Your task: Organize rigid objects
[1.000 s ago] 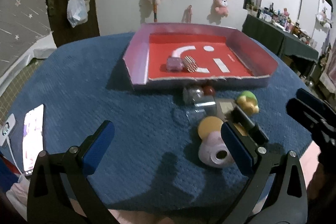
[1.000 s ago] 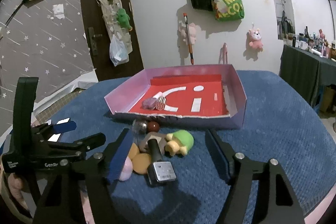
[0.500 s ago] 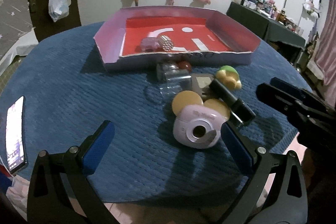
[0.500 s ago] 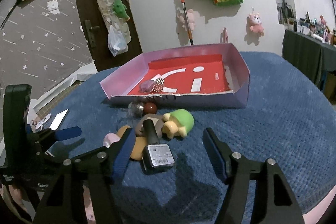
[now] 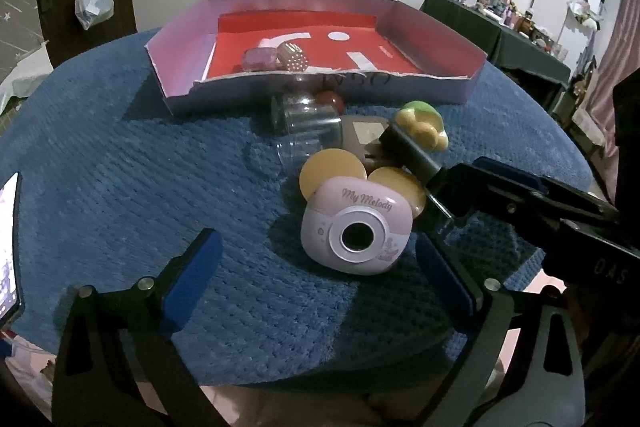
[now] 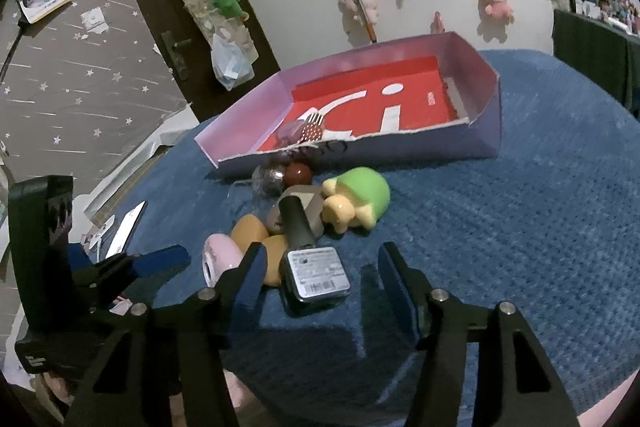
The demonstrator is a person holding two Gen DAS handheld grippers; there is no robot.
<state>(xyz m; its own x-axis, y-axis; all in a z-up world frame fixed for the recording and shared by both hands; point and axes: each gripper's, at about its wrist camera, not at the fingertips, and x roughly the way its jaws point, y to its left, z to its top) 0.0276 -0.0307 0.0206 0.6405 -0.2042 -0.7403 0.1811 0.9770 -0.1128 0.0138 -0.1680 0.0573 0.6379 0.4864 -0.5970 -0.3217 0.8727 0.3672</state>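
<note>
Both grippers have dropped toward the surface's near edge — right gripper (image 6: 320, 267) fingers, still spread, have been closing around the dark bottle (image 6: 310, 255); left gripper (image 5: 316, 267) gapes before the pink camera (image 5: 356, 229) — pinch comes next.

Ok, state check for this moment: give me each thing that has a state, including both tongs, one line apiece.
Left tongs: open wide, straddling the toy camera, not touching it.
Right tongs: open, just been closing, nail polish bottle between the pads, not pressed.
Toy camera: on the mat, lens facing up.
Nail polish bottle: lying on its side, capped.
Clear jar: lying on its side.
Tray: open-topped, holding two small items.
Phone: screen lit.
</note>
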